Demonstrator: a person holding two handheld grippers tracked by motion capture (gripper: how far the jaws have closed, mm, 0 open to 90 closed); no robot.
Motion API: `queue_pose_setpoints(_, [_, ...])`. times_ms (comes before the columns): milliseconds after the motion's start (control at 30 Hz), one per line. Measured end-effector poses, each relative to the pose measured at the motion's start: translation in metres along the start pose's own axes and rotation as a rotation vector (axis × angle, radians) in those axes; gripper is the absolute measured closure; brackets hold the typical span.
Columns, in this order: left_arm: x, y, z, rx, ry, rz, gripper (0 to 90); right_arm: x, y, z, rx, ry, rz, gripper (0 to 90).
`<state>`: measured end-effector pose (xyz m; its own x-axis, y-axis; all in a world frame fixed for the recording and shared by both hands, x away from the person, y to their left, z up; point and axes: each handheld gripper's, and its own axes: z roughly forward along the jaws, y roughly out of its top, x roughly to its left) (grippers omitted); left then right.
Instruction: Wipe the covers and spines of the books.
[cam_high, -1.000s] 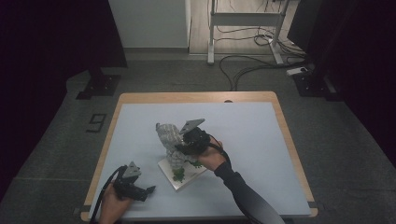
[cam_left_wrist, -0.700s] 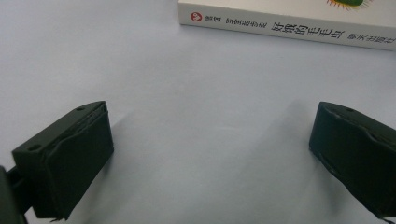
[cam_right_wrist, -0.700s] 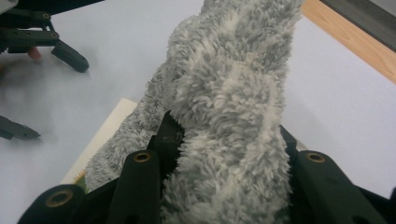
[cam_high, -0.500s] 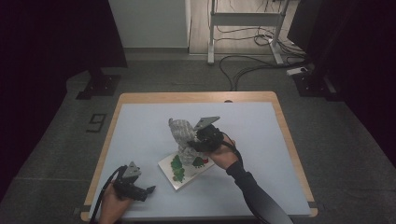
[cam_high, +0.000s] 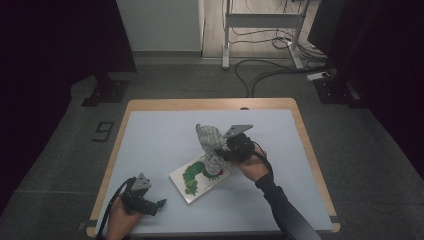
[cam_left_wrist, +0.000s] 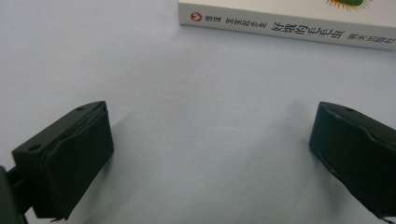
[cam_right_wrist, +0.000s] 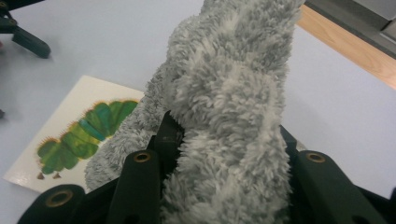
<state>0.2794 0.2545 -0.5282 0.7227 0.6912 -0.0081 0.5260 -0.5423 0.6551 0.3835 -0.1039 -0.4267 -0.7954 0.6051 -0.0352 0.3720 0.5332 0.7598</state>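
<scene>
My table has a pale blue top with a wooden rim and stands on grey carpet in a dim room, cables on the floor at the upper right of the high view. On it I count one grey plush toy and one caterpillar picture book. My right claw pinches the toy at mid-frame, lifted over the book's upper corner. My left claw rests spread at the lower left, nothing between its jaws.

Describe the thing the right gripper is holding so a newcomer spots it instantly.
On the pale blue table, look just right of centre, above the caterpillar picture book. There the right gripper clamps a grey plush toy. It is the only fluffy, upright thing there; the book lies flat.
</scene>
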Motion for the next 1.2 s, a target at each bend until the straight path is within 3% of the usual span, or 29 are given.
queue_pose_setpoints(1200, [0.0,0.0,0.0,0.0,0.0,-0.001,0.0,-0.044,-0.058,-0.067,0.005,-0.139,0.085,57.6])
